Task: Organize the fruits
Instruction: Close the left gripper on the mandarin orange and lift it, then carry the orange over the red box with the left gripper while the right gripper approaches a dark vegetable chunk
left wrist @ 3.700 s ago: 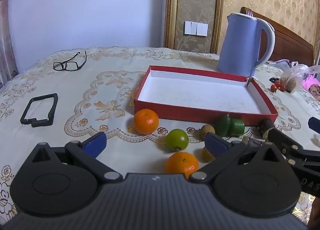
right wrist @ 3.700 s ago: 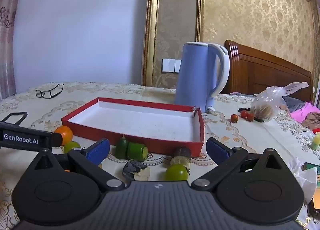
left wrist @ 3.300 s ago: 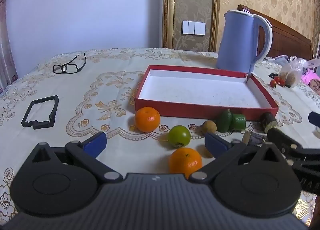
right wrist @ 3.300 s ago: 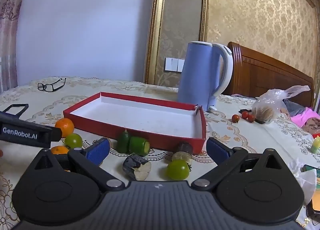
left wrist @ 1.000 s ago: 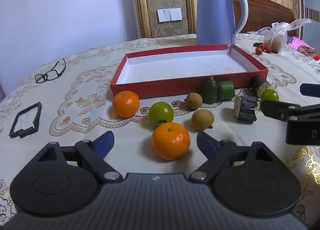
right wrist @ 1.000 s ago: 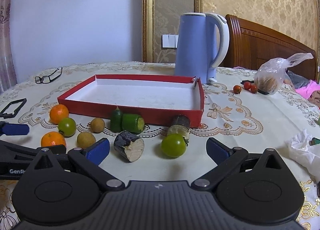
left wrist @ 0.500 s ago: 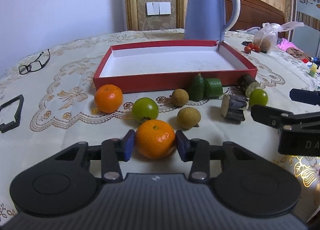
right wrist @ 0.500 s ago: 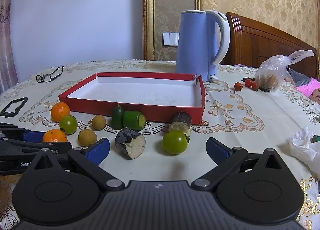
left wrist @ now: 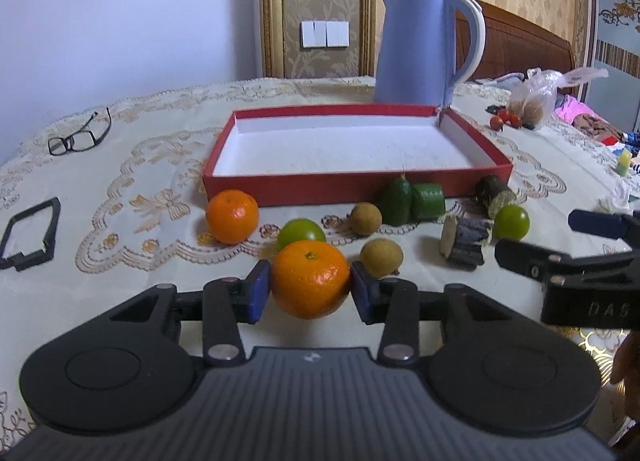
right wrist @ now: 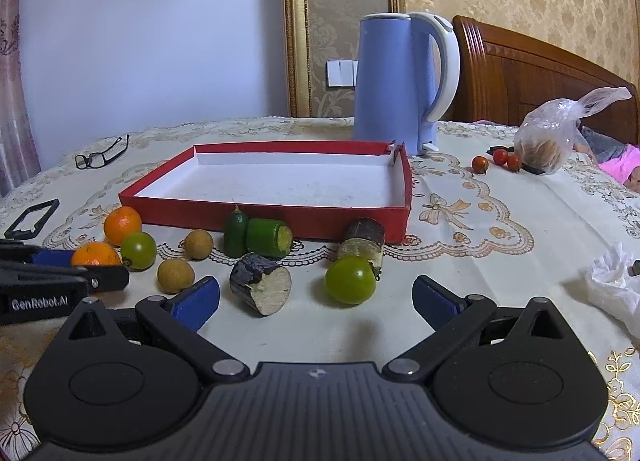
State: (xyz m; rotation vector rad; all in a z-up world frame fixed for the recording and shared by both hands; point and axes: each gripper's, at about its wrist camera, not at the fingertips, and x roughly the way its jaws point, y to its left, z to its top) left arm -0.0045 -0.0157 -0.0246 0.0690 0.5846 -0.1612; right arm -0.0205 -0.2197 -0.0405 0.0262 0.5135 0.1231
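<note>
My left gripper (left wrist: 311, 291) is shut on an orange (left wrist: 310, 278) and holds it just above the tablecloth, in front of the empty red tray (left wrist: 344, 185). On the cloth before the tray lie a second orange (left wrist: 232, 215), a green fruit (left wrist: 301, 232), two brown longans (left wrist: 381, 258), cut green pieces (left wrist: 412, 201), dark cane pieces (left wrist: 464, 241) and another green fruit (left wrist: 511, 222). My right gripper (right wrist: 316, 299) is open and empty, just short of a green fruit (right wrist: 350, 279) and a cane piece (right wrist: 261, 288).
A blue kettle (left wrist: 420, 45) stands behind the tray. Glasses (left wrist: 78, 135) and a black frame (left wrist: 28, 235) lie at the left. A plastic bag (right wrist: 552, 137), small red tomatoes (right wrist: 496, 161) and white tissue (right wrist: 616, 289) are at the right.
My left gripper has closed on the near orange and lifted it slightly. My right gripper stayed open and hardly moved.
</note>
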